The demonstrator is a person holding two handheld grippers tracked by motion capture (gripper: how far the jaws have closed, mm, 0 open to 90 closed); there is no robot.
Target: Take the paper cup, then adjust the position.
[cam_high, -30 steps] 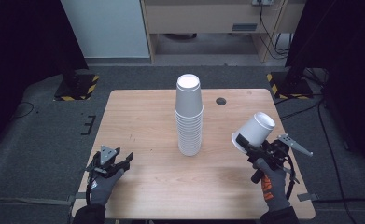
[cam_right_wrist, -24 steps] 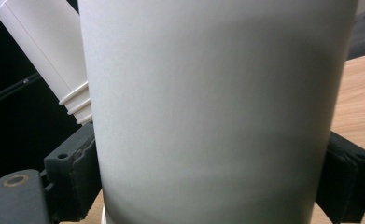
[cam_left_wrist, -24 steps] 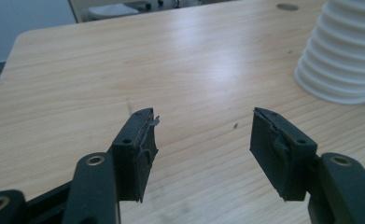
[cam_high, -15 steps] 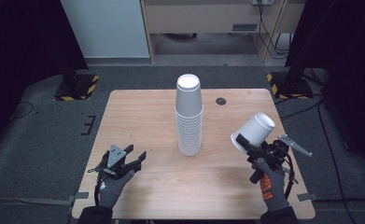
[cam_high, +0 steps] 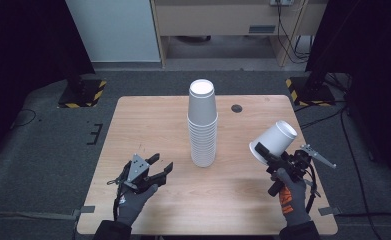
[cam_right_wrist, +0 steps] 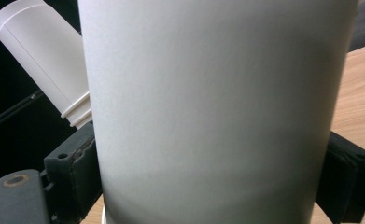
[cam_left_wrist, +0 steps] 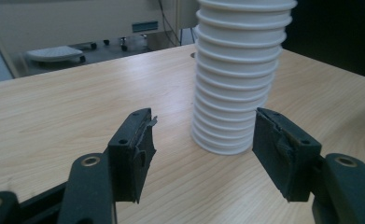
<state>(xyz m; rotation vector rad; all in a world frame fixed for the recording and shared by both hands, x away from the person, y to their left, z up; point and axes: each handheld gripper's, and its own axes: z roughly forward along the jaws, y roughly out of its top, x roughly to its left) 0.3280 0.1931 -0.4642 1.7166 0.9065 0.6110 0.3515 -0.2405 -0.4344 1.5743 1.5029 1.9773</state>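
A tall stack of white paper cups [cam_high: 202,125] stands upside down in the middle of the wooden table [cam_high: 148,120]. My left gripper [cam_high: 163,162] hovers near the front left, pointing at the stack's foot. In the left gripper view its jaws stand open [cam_left_wrist: 203,121] with nothing between them, and the stack [cam_left_wrist: 236,74] rises just beyond. My right gripper [cam_high: 263,150] is shut on a single white cup [cam_high: 275,141], held tilted above the table's right side. In the right gripper view that cup [cam_right_wrist: 208,112] sits between the pads [cam_right_wrist: 73,172], with the stack's top [cam_right_wrist: 40,56] behind it.
A small dark round disc [cam_high: 237,108] lies on the table behind the stack. Yellow-black striped stand feet [cam_high: 83,95] [cam_high: 303,90] rest on the floor at both far corners. Cables [cam_high: 343,130] trail on the right floor. A cabinet stands beyond the table.
My left gripper has moved right along the front of the table toward the stack and risen a little. The right gripper and its cup have stayed in place.
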